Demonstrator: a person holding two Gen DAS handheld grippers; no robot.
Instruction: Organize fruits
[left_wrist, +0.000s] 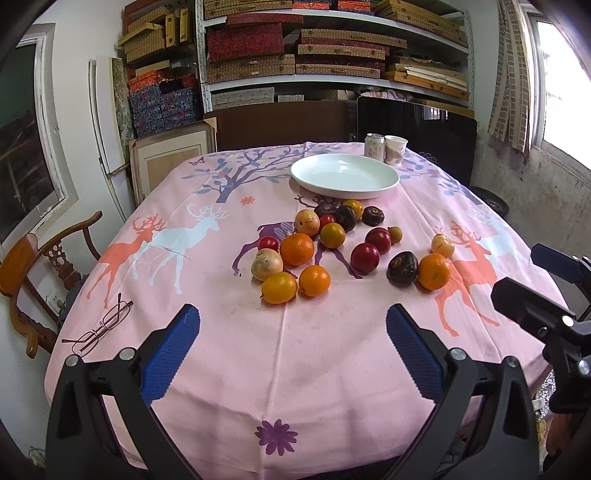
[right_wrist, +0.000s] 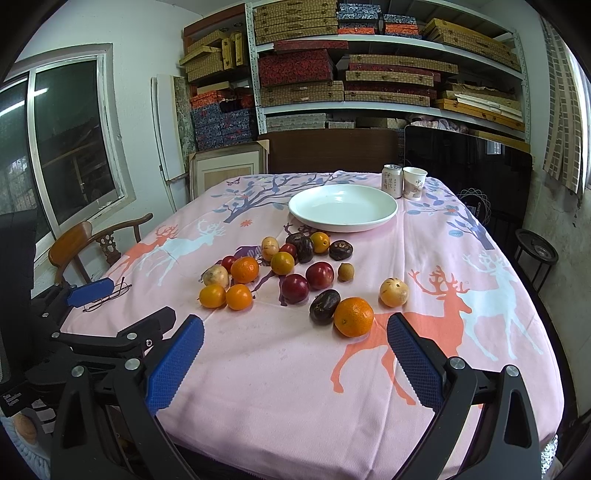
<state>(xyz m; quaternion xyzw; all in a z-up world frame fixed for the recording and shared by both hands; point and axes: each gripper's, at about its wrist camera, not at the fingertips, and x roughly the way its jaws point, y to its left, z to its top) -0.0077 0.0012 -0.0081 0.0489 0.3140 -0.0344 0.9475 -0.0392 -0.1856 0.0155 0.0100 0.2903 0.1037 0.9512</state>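
Left wrist view looks over the left gripper (left_wrist: 292, 343), its 2 blue fingers (left_wrist: 170, 354) spread wide with nothing between them, low over the near edge of the pink tablecloth (left_wrist: 280, 369). At 9 o'clock lie glasses (left_wrist: 101, 326), seen whole only here. At 3 o'clock the right gripper (left_wrist: 546, 284) pokes in from the side.

Right wrist view shows the right gripper (right_wrist: 295, 350) spread wide too, holding nothing. At 9 o'clock the left gripper (right_wrist: 122, 302) covers part of the glasses (right_wrist: 110, 293). Only this view shows a black stand (right_wrist: 535, 254) on the floor at 3 o'clock.

Farther out at 12 o'clock, the fruits (left_wrist: 332, 243) lie loose on the cloth: oranges, red ones, dark ones and pale ones. One orange (right_wrist: 353, 316) touches a dark fruit (right_wrist: 324, 305), closest to the right gripper. Past them sits the white plate (left_wrist: 344, 176), with no fruit in it. Behind it stand a can (left_wrist: 373, 145) and a paper cup (left_wrist: 394, 148), side by side.
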